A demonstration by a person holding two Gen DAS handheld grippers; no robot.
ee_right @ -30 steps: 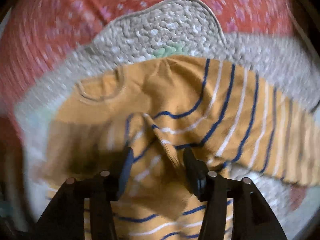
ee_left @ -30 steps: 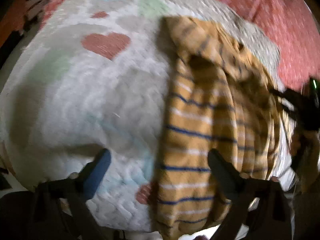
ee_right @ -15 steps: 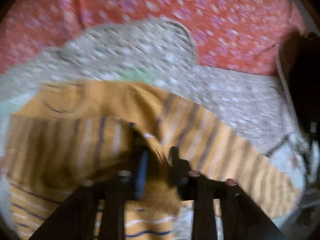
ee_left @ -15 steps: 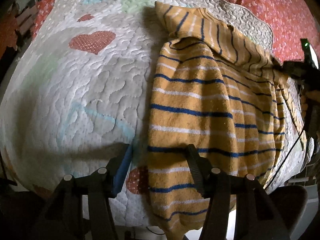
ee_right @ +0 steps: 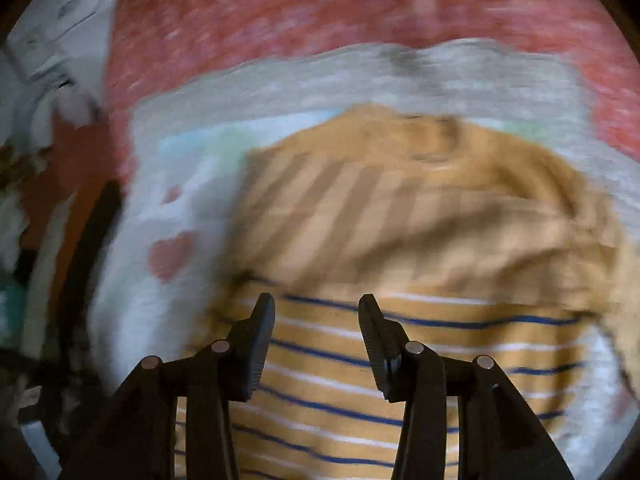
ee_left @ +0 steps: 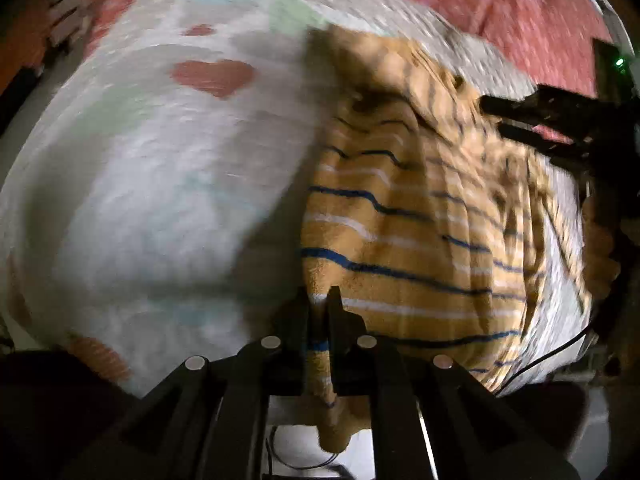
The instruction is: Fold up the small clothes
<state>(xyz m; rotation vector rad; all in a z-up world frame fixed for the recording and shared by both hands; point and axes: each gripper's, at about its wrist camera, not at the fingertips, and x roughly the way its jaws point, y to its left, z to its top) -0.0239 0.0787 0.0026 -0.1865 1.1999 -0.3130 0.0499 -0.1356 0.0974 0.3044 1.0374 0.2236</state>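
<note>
An orange shirt with blue and white stripes point(ee_left: 420, 236) lies on a white quilted mat point(ee_left: 160, 168). My left gripper point(ee_left: 318, 300) is shut on the shirt's near left hem edge, which hangs down between the fingers. In the right wrist view the same shirt point(ee_right: 400, 220) shows with its upper part folded over the striped body. My right gripper point(ee_right: 316, 312) is open and empty just above the striped cloth. It also shows in the left wrist view point(ee_left: 536, 116) at the shirt's far right side.
The mat has red hearts point(ee_left: 214, 76) and pastel patches and lies on a red flowered bedspread point(ee_right: 340, 12). The mat's near edge drops off below my left gripper, with a cable point(ee_left: 552, 356) at the right. Clutter point(ee_right: 36, 160) sits past the mat's left edge.
My left gripper moved right and shut on the shirt's hem. My right gripper let go of the sleeve, opened, and pulled back over the shirt's striped body.
</note>
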